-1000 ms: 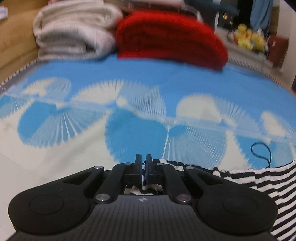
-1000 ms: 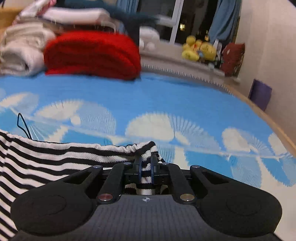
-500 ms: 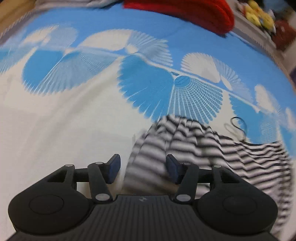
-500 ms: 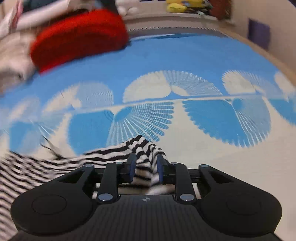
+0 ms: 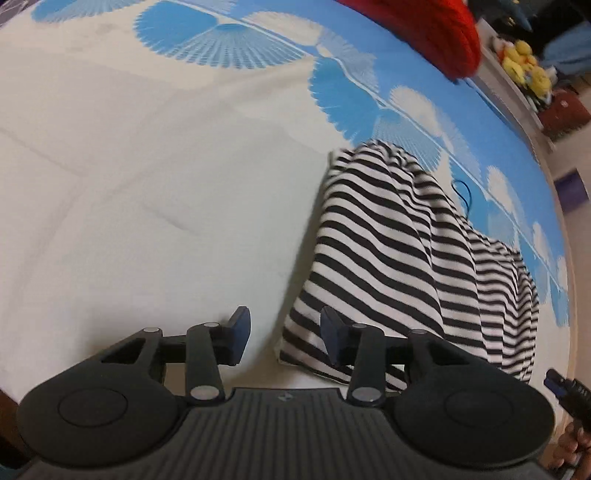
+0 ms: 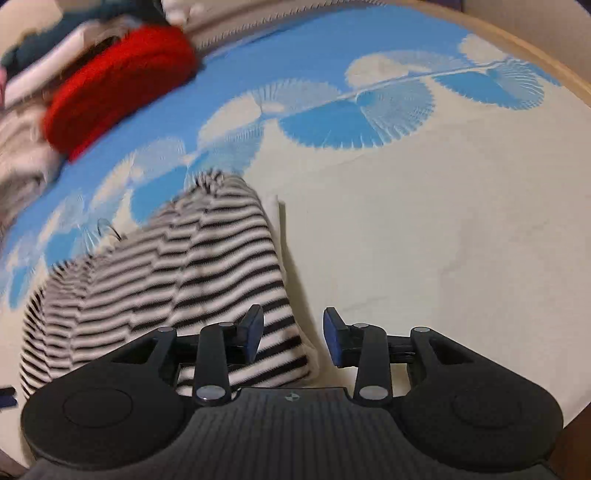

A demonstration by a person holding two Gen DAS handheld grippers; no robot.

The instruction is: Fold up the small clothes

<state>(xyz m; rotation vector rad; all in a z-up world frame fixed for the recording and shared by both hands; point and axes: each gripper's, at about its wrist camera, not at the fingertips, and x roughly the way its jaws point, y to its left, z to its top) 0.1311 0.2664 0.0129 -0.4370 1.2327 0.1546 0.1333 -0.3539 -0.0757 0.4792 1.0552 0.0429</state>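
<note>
A black-and-white striped garment [image 5: 406,240] lies folded over on the blue-and-cream bed cover [image 5: 147,184]. My left gripper [image 5: 284,325] hovers over the garment's near left corner. Its jaws stand apart and are closing, and the pads press on nothing. In the right wrist view the same garment [image 6: 192,266] runs off to the left. My right gripper [image 6: 294,323] hangs over its near right corner with its jaws opening. The cloth lies loose beneath its left finger, not pinched.
A folded red knit [image 5: 436,33] [image 6: 118,85] lies at the far side of the bed, beside a pile of pale clothes [image 6: 29,155]. A thin black cord [image 5: 463,188] rests just beyond the garment. Yellow plush toys [image 5: 528,66] sit on a ledge.
Both grippers were shut on the striped garment's far edge. They carried it toward the near side, folding it over, then opened and let go. Both now tilt more steeply down.
</note>
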